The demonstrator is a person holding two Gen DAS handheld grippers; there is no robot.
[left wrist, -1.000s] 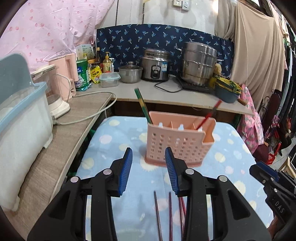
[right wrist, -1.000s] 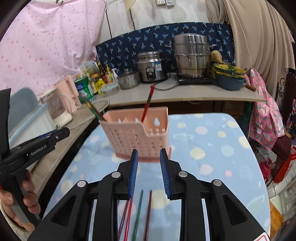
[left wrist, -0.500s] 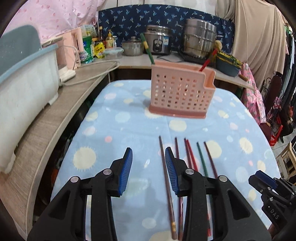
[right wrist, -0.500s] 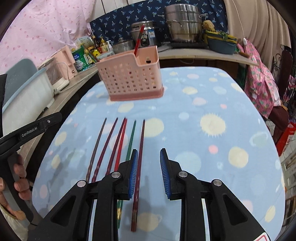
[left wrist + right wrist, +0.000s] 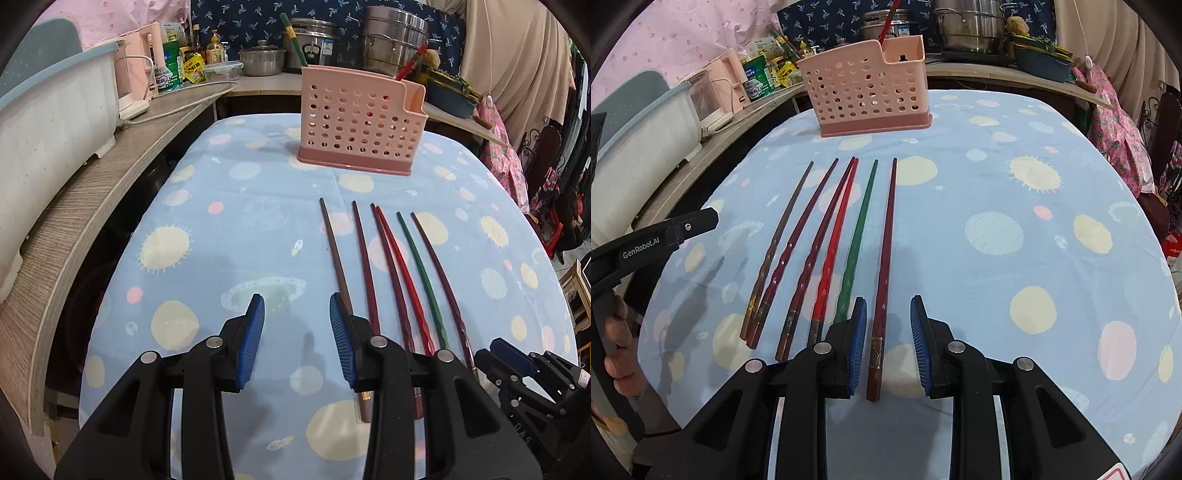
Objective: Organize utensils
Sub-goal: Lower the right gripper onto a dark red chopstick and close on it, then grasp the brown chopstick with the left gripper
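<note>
Straddling the rightmost dark-red chopstick (image 5: 882,266) at its thick handle end, the right gripper (image 5: 888,347) has its jaws apart, nothing gripped, pads either side of the stick, which looks lined up for a pinch. Left gripper (image 5: 295,343) is also spread and empty, hovering over bare tablecloth (image 5: 184,221) just left of the brown chopstick (image 5: 334,251). Six chopsticks lie in a row near the table's front edge, handles toward the grippers and tips toward the holder, so each can be picked by the handle. Green chopstick (image 5: 858,236) sits just left of the targeted one. Pink perforated holder (image 5: 868,96) stands near the table's far edge, well apart from the row. It already has a red chopstick (image 5: 888,22) in the right compartment and a green one (image 5: 293,40) at the left end.
</note>
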